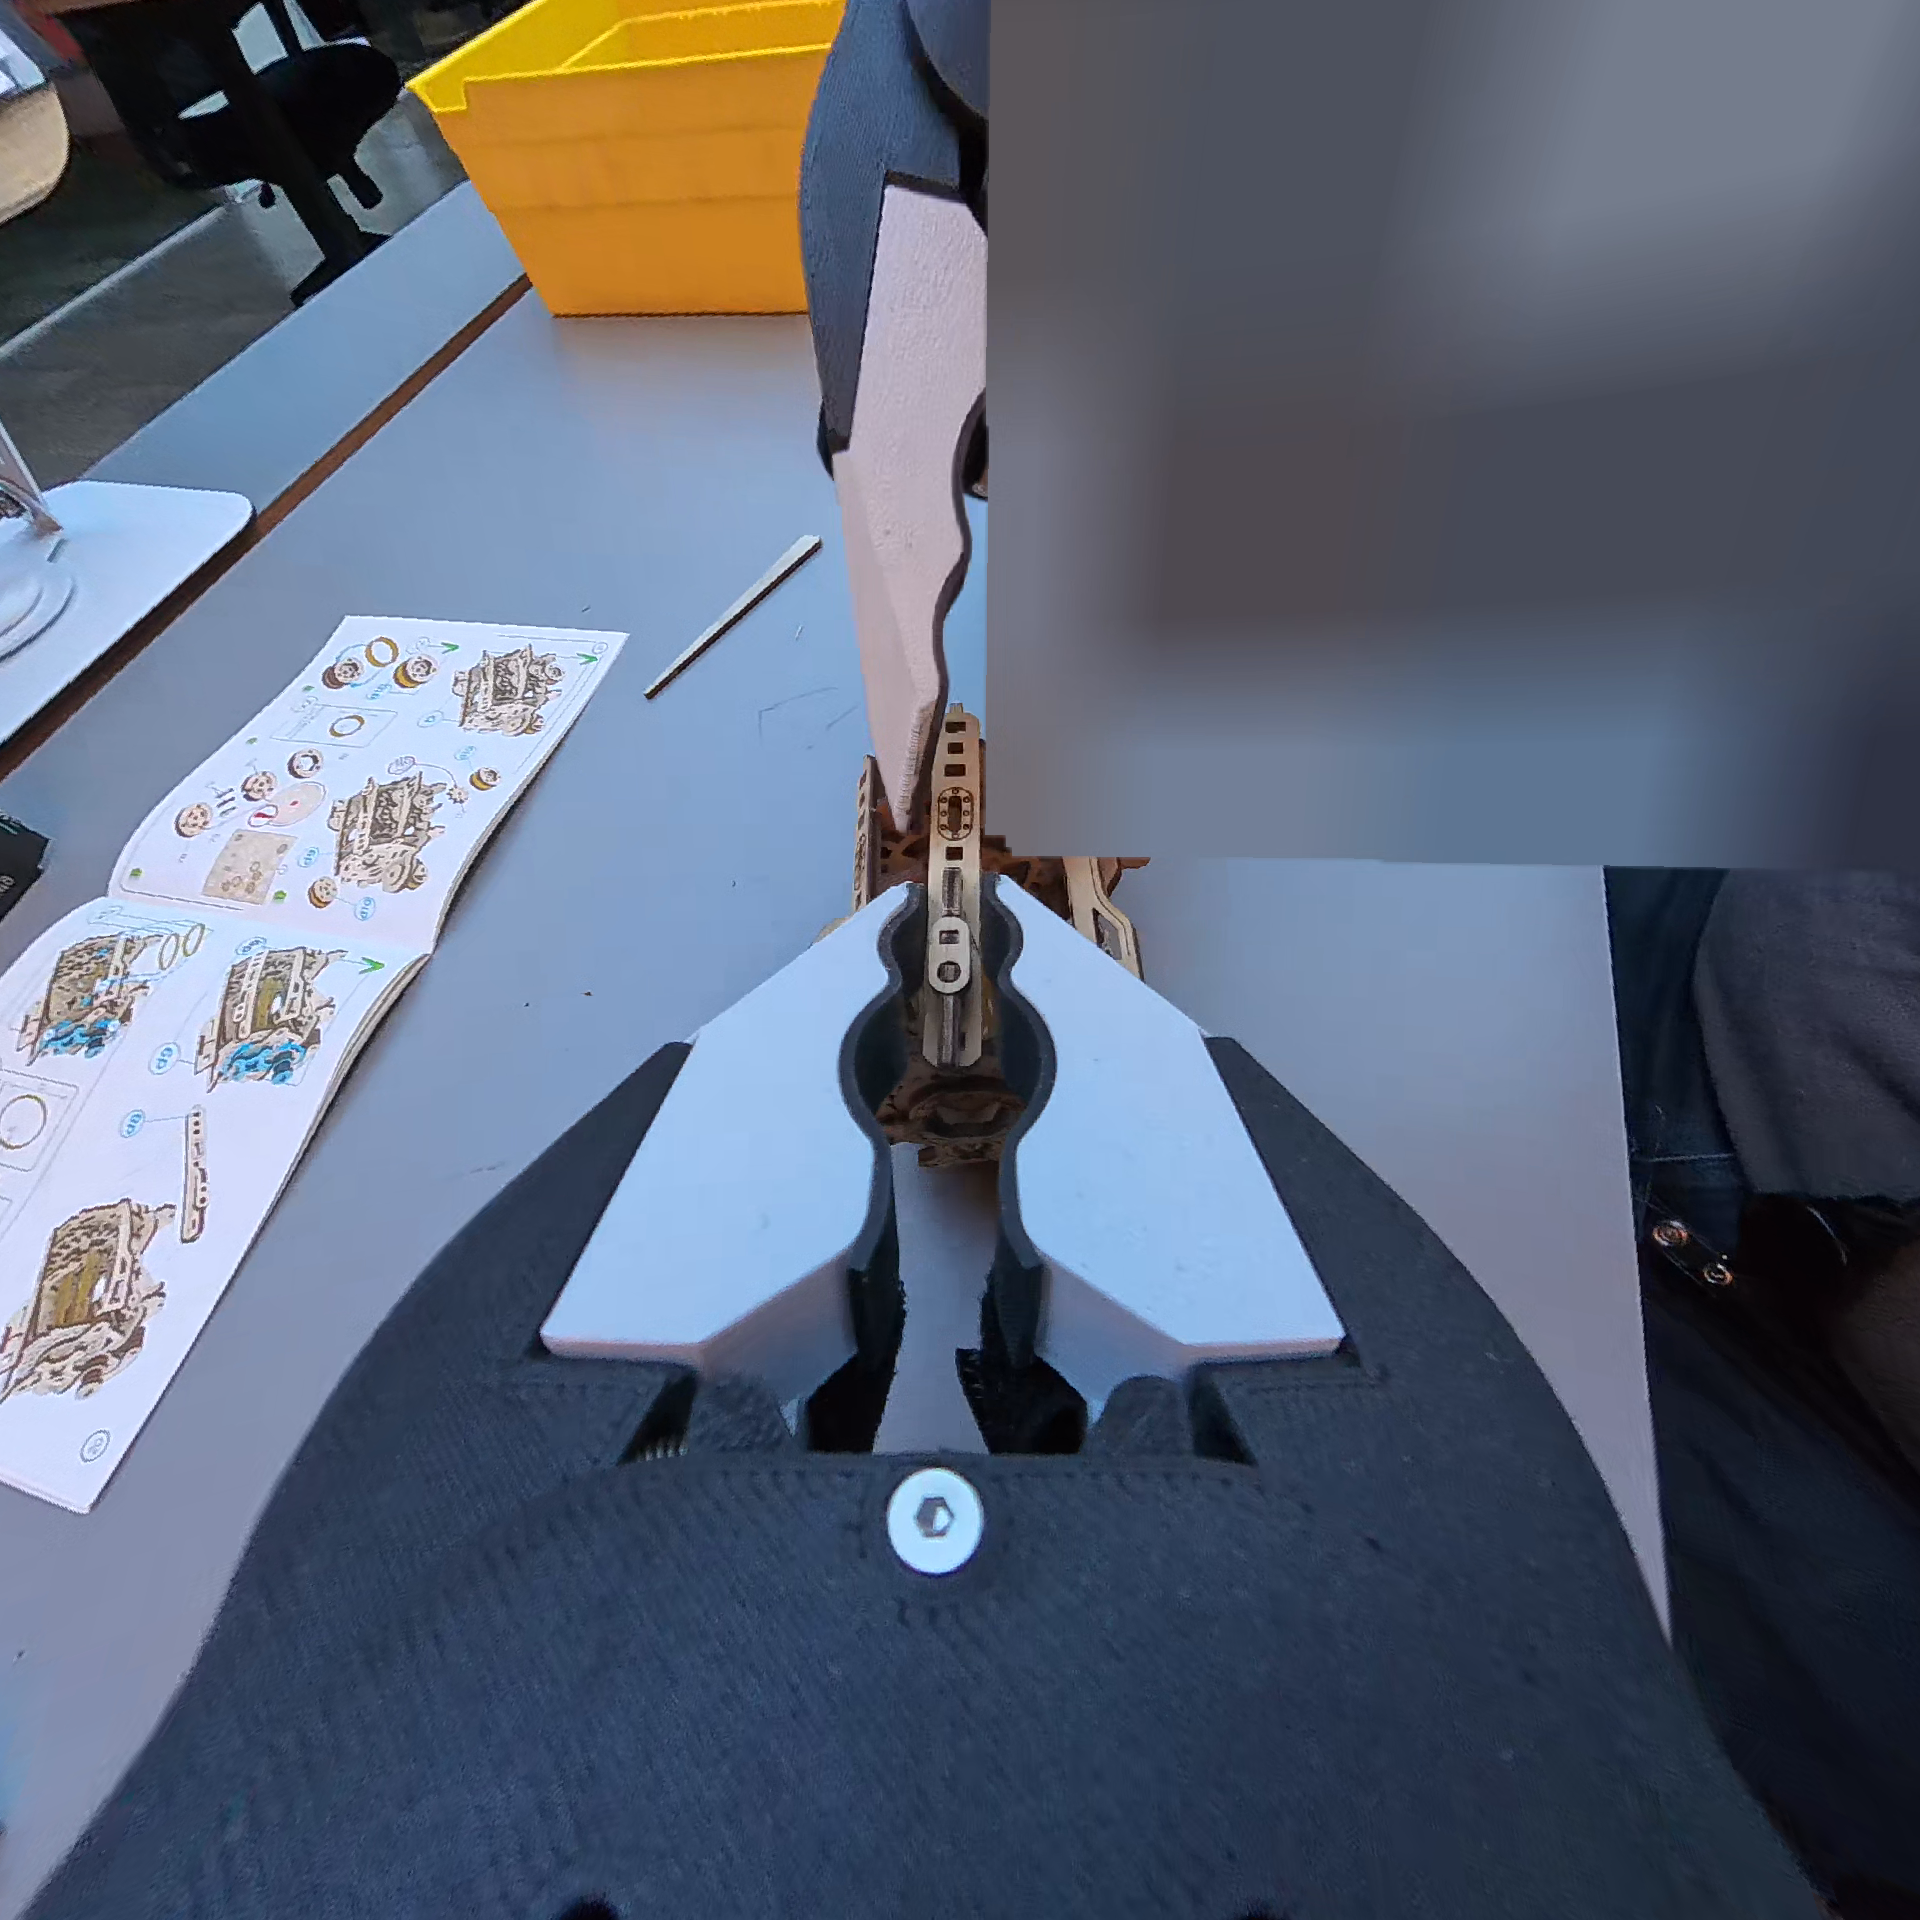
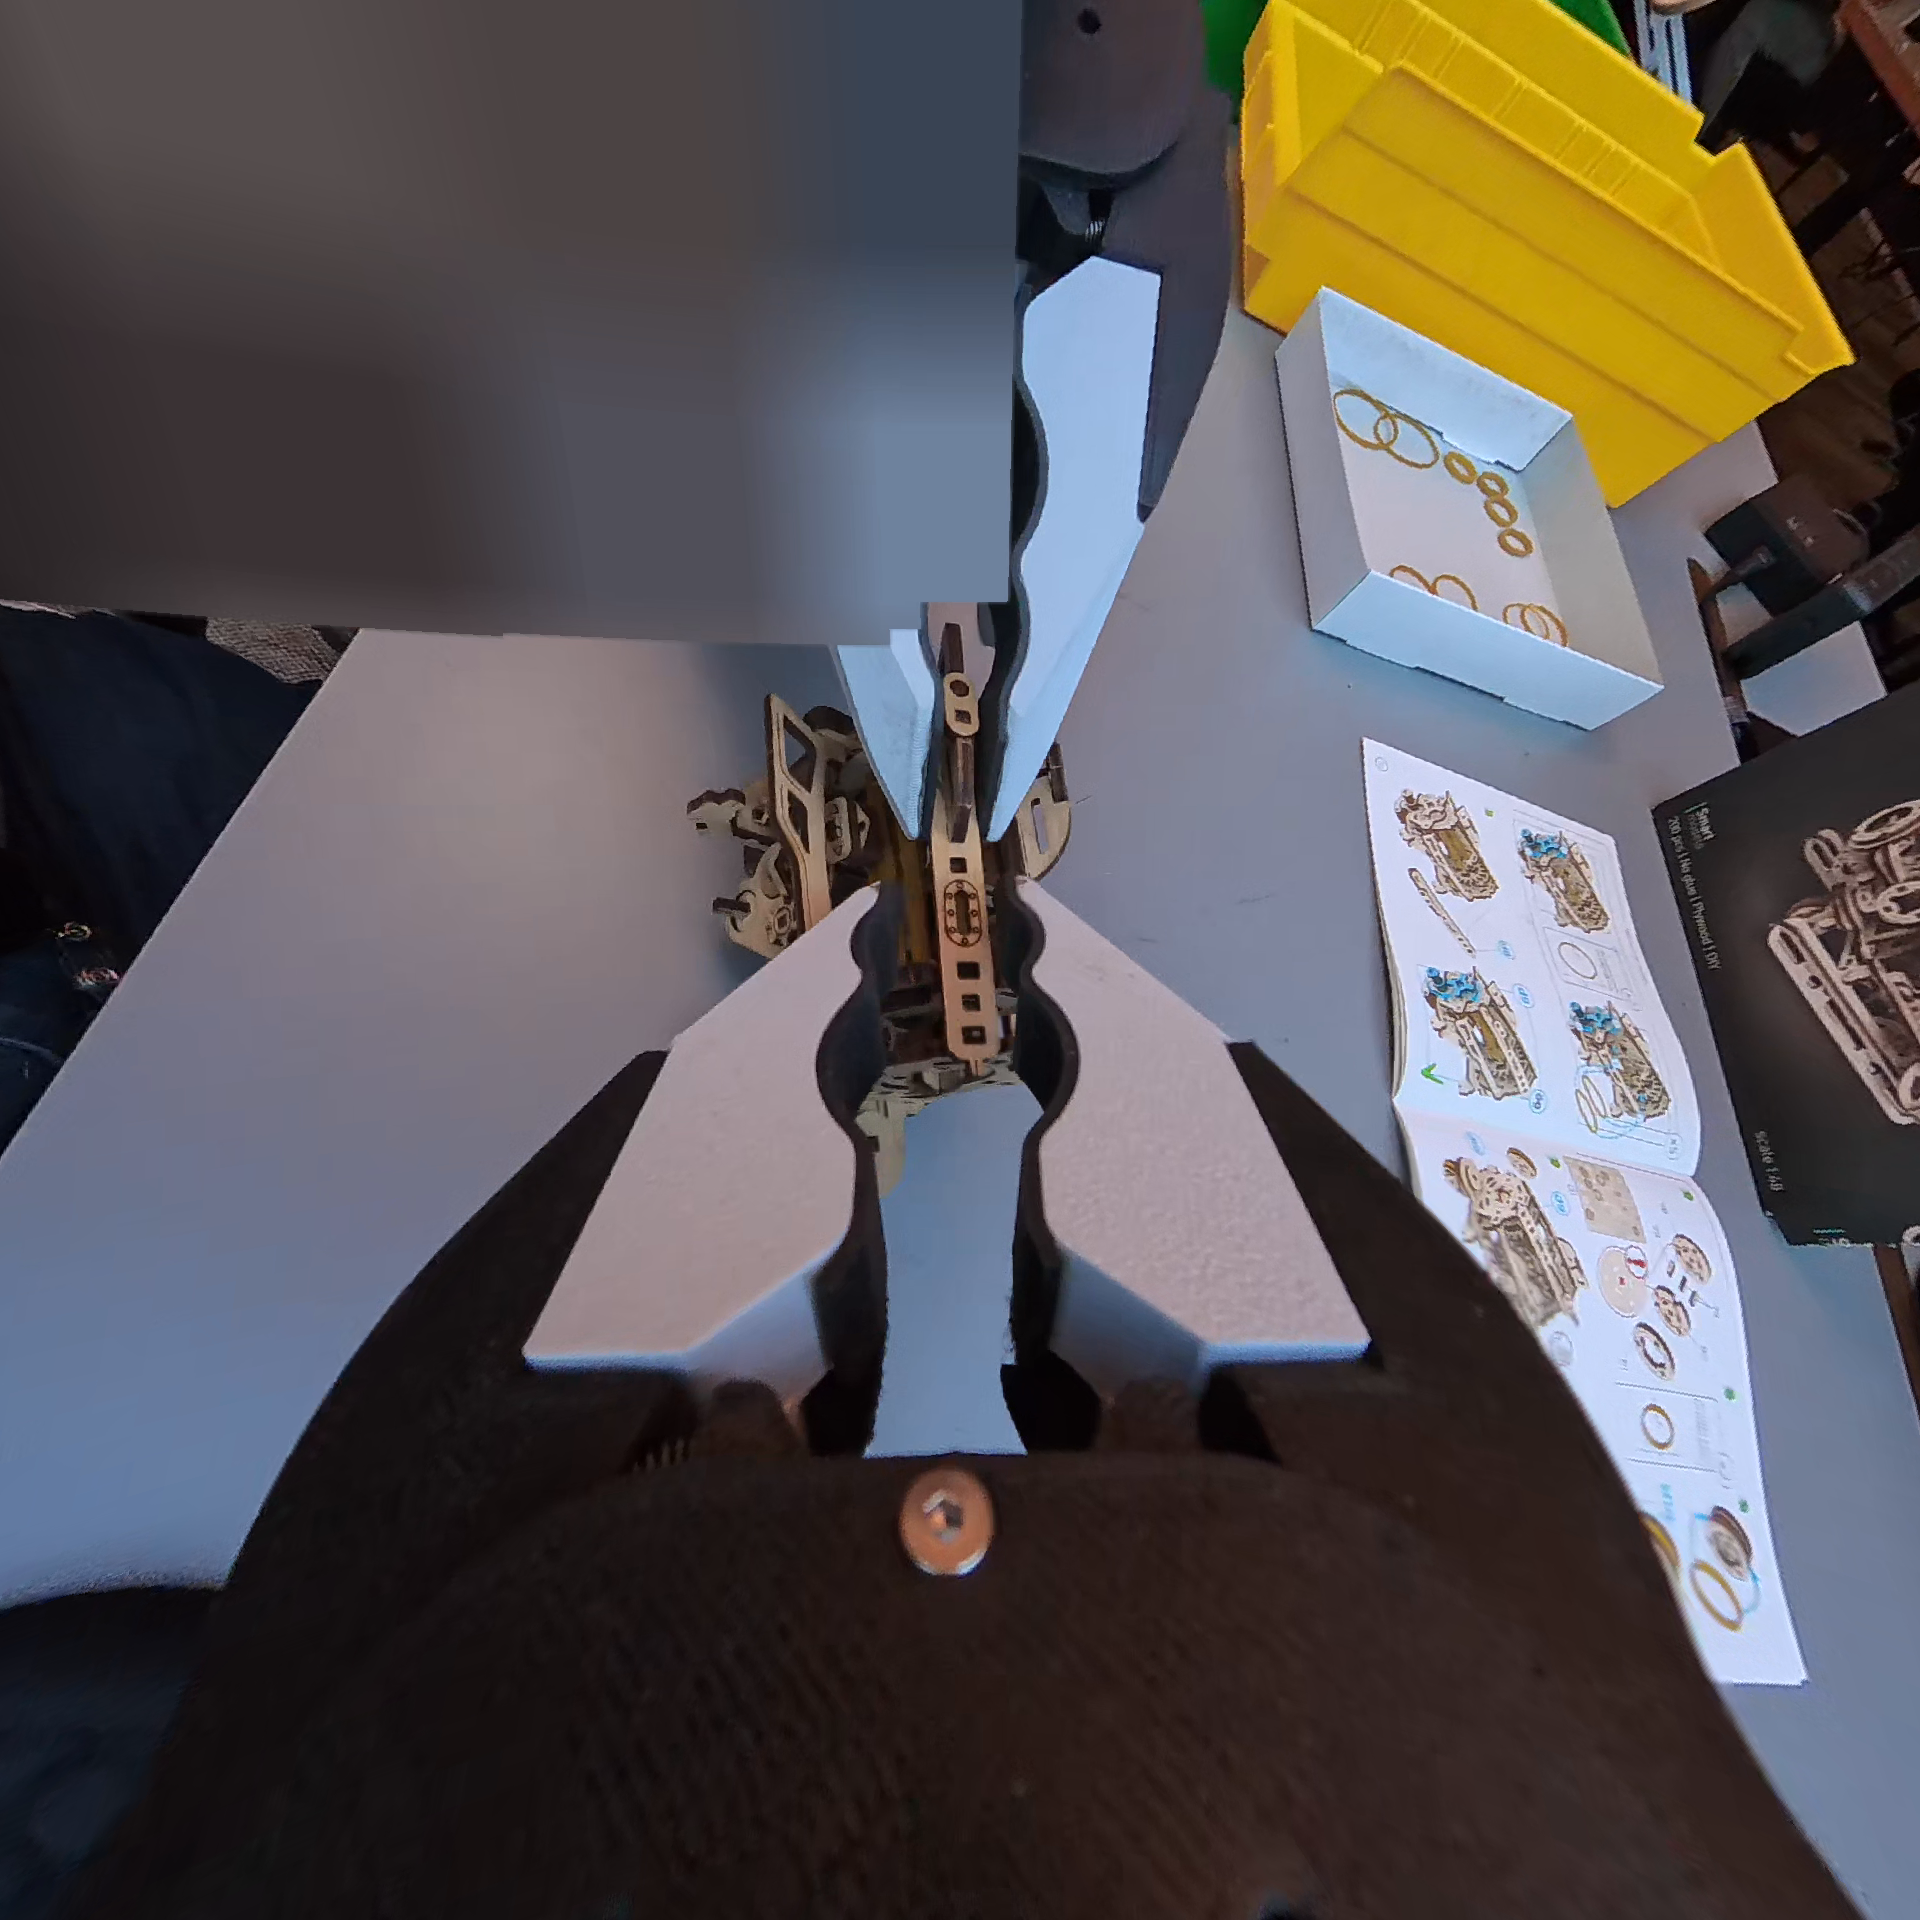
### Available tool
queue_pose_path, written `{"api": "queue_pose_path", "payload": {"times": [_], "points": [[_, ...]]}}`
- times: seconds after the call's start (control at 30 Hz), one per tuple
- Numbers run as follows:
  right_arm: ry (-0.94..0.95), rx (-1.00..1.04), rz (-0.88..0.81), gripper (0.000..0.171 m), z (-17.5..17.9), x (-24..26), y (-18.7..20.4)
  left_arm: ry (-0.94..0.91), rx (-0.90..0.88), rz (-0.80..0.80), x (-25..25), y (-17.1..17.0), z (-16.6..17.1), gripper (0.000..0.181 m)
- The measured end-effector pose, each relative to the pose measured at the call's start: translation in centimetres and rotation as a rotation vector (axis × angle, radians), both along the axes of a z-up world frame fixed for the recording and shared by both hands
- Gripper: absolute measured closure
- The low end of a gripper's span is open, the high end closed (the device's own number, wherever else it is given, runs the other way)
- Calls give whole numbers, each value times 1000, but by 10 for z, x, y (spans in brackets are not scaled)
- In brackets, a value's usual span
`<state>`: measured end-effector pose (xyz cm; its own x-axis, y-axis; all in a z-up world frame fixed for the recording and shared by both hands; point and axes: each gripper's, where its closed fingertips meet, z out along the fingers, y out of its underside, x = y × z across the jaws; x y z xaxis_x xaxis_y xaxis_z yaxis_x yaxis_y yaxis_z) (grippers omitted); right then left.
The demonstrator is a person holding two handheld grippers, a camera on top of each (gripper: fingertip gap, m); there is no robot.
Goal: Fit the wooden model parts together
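The left gripper (image 1: 951, 894), white-fingered in a black printed body, has its jaws drawn in on a thin, pale wooden strip pierced with square and oval holes (image 1: 953, 904), and the strip stands on edge right between the tips. Across from it comes the right gripper (image 2: 951, 914), same build, and its jaws are pinched on the other end of that same wooden strip (image 2: 964, 935). So both grippers hold one part, tips nearly meeting nose to nose, the far gripper's white fingers (image 1: 904, 520) slanting down from above in the left wrist view.

Directly beneath the strip sits the brown laser-cut wooden model (image 2: 800, 831), a dense little assembly of gears and framed side plates, resting on the grey table (image 2: 416, 935). The strip hovers just over its top; whether it touches the model, I cannot tell.

Off to the side, an open instruction booklet with coloured assembly drawings (image 2: 1548, 1143) lies flat, and next to it a black box lid printed with the model's picture (image 2: 1829, 977). Beyond the booklet, a shallow white cardboard tray (image 2: 1351, 603) holds a scatter of tan rubber bands (image 2: 1455, 468). Stacked yellow plastic bins (image 2: 1507, 229) stand at the back. A slim loose wooden stick (image 1: 732, 615) lies on the table, well apart from the model.
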<state>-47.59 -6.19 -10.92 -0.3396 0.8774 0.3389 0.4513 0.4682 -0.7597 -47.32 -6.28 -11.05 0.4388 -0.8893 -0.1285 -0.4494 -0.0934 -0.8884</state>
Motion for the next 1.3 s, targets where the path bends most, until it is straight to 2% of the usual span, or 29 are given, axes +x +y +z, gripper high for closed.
{"api": "queue_pose_path", "payload": {"times": [0.2,0.4,0.67,0.87,1.3], "points": [[16,-72,-3,153,6,1,2,60,78,12,-1,1,-1,174],[-8,-20,1,154,-1,17,16,104,93,33,0,2,-1,174],[117,-241,14,165,21,25,18,112,85,41,0,2,-2,174],[87,-302,16,171,11,24,19,117,85,46,-1,2,-2,174],[101,-243,21,171,6,22,22,115,97,78,-4,7,-3,173]]}}
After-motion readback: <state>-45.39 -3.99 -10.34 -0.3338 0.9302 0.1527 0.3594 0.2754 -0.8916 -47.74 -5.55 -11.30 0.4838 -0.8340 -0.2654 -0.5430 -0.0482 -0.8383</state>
